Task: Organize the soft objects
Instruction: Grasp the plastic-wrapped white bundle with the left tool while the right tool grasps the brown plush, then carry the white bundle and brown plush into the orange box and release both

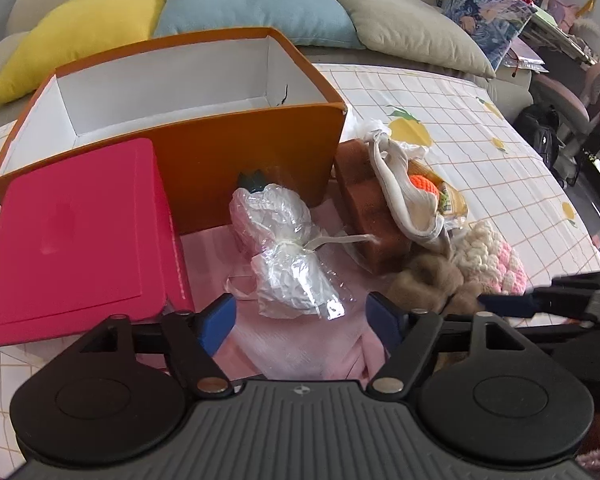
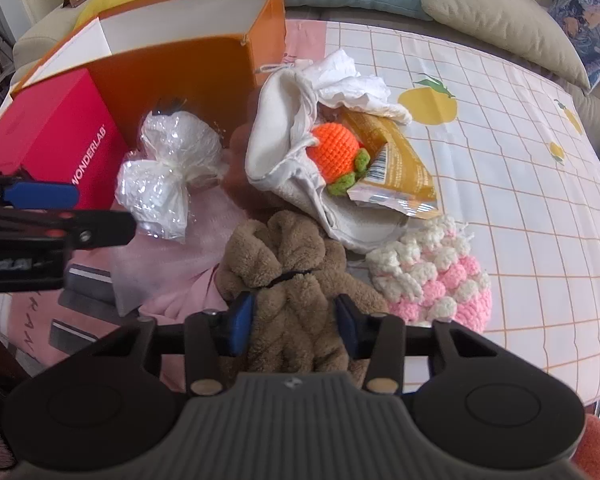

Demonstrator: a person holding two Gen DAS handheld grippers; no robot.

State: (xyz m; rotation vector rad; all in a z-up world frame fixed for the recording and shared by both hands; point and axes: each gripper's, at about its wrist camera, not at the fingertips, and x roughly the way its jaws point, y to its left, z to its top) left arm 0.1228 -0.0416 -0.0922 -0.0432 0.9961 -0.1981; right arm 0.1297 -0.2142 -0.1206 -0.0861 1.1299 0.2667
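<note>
An open orange box [image 1: 244,156] with a white inside stands on the bed; it also shows in the right wrist view [image 2: 188,68]. My left gripper [image 1: 302,316] is open, its blue pads either side of a crinkly plastic-wrapped bundle [image 1: 284,256] on pink cloth [image 1: 300,356]. My right gripper [image 2: 294,316] is open around a brown plush toy [image 2: 292,280], pads beside it, not closed. An orange crochet fruit [image 2: 334,152] lies in a white cloth bag [image 2: 276,136]. A pink-and-white knitted piece [image 2: 440,280] lies to the right.
A red box [image 1: 72,240] lies left of the bundle. A brown sponge block [image 1: 368,208] and a yellow snack packet [image 2: 396,164] sit by the bag. Yellow, blue and grey pillows [image 1: 256,4] line the back. Checked sheet [image 2: 500,160] spreads right.
</note>
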